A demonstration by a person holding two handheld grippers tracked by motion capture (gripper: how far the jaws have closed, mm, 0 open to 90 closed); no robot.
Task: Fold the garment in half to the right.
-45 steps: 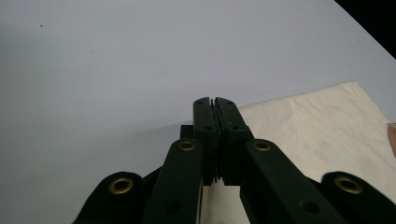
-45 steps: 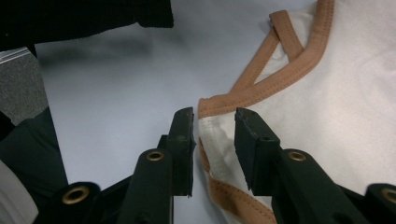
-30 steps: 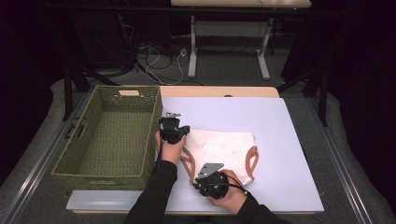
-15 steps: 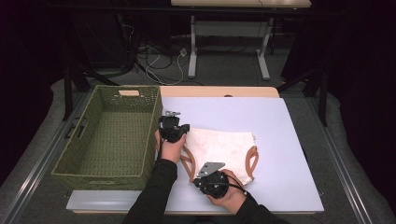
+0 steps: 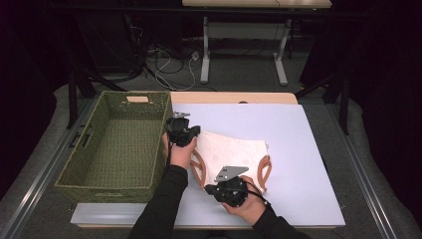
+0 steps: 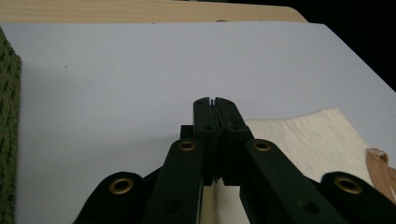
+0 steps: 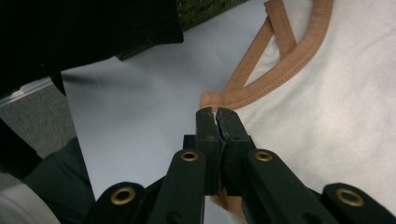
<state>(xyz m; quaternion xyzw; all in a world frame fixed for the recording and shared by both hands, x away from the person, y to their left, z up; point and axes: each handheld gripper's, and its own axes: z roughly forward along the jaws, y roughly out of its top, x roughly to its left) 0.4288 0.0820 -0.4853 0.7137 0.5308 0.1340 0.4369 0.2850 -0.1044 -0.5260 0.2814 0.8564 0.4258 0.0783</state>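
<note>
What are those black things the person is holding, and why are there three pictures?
The person holds a grabbing tool in each hand, like big tongs. One picture looks down from above the table. The other two come from small cameras riding on each tool, looking along its black jaws.

On the table lie a cream top with orange straps and, beside it, a green woven basket.

The left tongs are shut at the top's far edge; what they pinch is hard to see. The right tongs have just closed on the orange strap at the top's near corner. It looks like the person is about to lift or fold it.
</note>
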